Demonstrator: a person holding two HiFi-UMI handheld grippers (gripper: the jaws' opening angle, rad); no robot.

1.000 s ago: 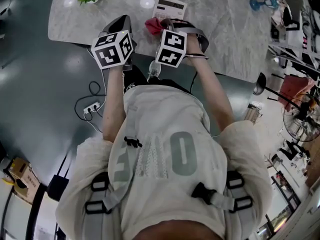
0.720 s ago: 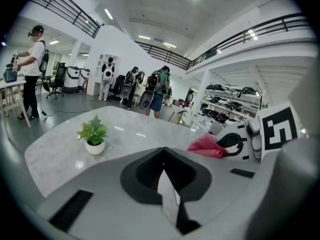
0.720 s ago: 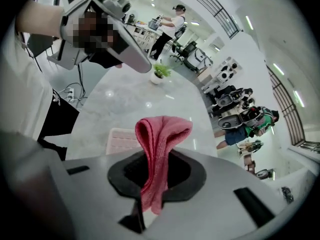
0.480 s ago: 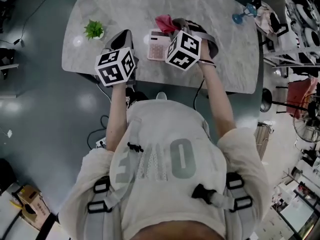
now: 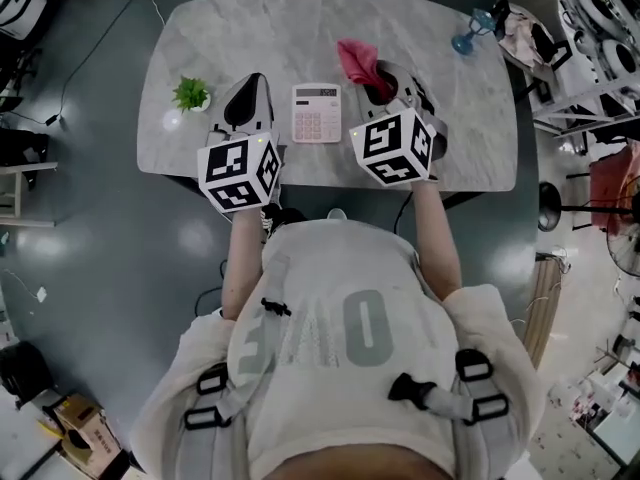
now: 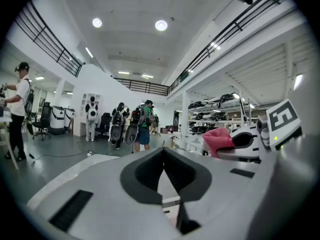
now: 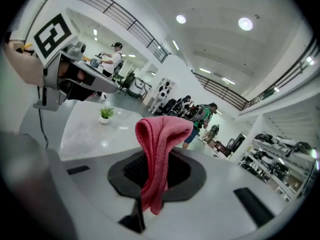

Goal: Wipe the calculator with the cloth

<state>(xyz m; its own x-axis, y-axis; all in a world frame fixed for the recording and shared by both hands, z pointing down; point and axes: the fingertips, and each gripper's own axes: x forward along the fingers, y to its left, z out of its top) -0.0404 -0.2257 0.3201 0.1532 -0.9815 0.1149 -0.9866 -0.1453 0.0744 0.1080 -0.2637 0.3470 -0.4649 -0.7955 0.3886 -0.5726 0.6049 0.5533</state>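
Your calculator [image 5: 316, 113] lies flat on the marble table [image 5: 440, 48], keys up, near the edge closest to you, and nothing touches it. Your right gripper [image 5: 385, 80] sits just right of the calculator, its jaws clamped on the pink-red cloth [image 5: 358, 65]. The cloth stands up out of the jaw tips in a folded bunch, and a tail of it hangs down between the pads. That bunch is just past the calculator's far right corner, apart from it. Your left gripper [image 5: 248, 96] sits just left of the calculator, jaws pressed together with nothing between them. Both grippers point away from you across the table, with the calculator in the gap between them. Farther left of the calculator, past the left gripper, a small potted plant [image 5: 190, 94] stands on the tabletop. Well to the calculator's right, at the table's far corner, is a small blue object [image 5: 466, 36] that I cannot identify. Beyond the calculator, off the table, people with backpacks [image 6: 140, 129] stand on the floor.
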